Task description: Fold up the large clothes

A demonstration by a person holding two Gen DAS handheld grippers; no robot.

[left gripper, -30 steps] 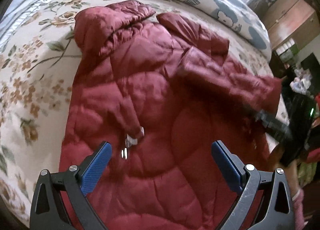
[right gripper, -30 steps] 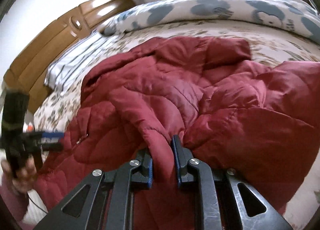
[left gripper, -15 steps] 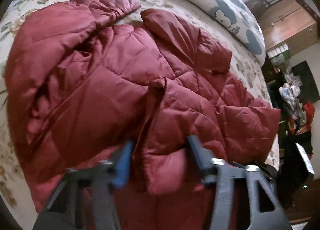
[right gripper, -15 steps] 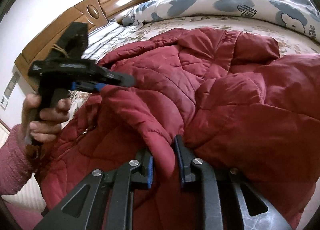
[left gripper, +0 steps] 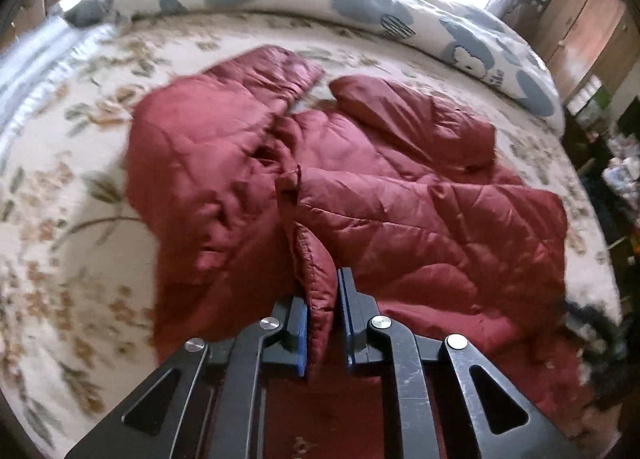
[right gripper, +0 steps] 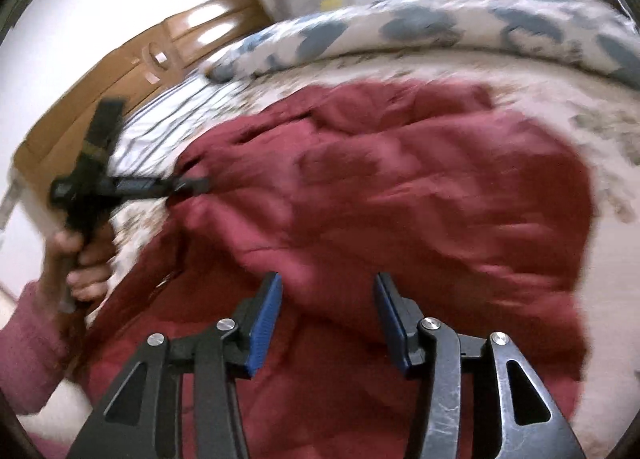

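Now: left gripper takes over the fold

Item, red padded jacket (left gripper: 400, 211): spread mid-frame on the floral bedspread (left gripper: 60, 187). Left gripper (left gripper: 322, 323), lower centre: I have it clamped on a bunched jacket edge, where a second ago it hung wide open. Right gripper (right gripper: 326, 323): fingers apart, holding nothing, having let go its fold. Judgement: the hold has passed to my left side, freeing the right to re-grip.

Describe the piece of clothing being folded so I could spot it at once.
Find the bed with its cream floral sheet. Spread across its middle lies a quilted dark-red puffer coat, one edge pinched in the left claw. It is the only plain red thing among patterned bedding.
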